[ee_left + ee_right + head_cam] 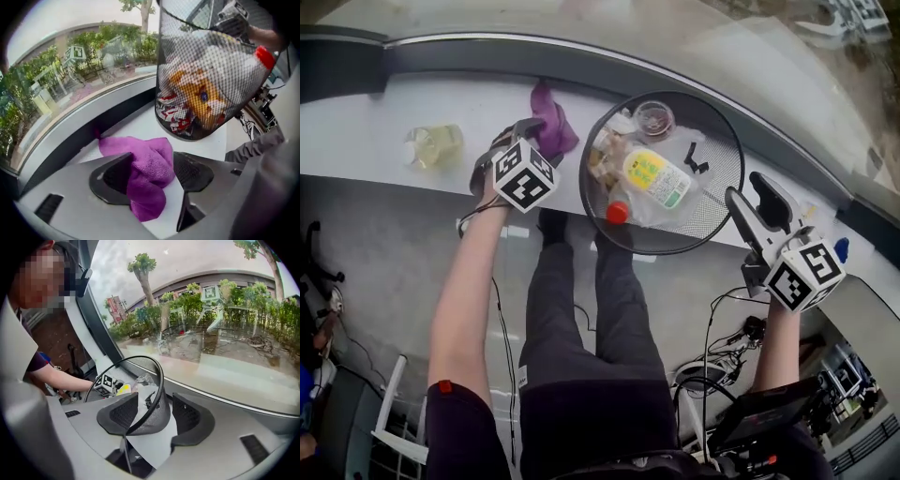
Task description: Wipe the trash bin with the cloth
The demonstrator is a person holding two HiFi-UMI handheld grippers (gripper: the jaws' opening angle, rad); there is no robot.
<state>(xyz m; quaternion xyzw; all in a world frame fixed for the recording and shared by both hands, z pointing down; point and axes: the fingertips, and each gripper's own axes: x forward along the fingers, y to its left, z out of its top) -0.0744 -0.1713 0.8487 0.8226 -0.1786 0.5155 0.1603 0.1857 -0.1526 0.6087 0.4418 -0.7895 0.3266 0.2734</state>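
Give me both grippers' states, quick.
Left gripper: open, purple cloth between its jaws, not clamped.
Right gripper: open, mesh bin wall between its jaws, not clamped.

Indoor work area, probably an office or laboratory, set against a large curved window. A white ledge [356, 122] follows the window glass [534, 19] across the top of the head view. Trees and shrubs [187, 305] and a low building [211, 280] stand outside, upper right of the right gripper view. Cables and equipment [741, 342] lie on the floor at lower right of the head view.
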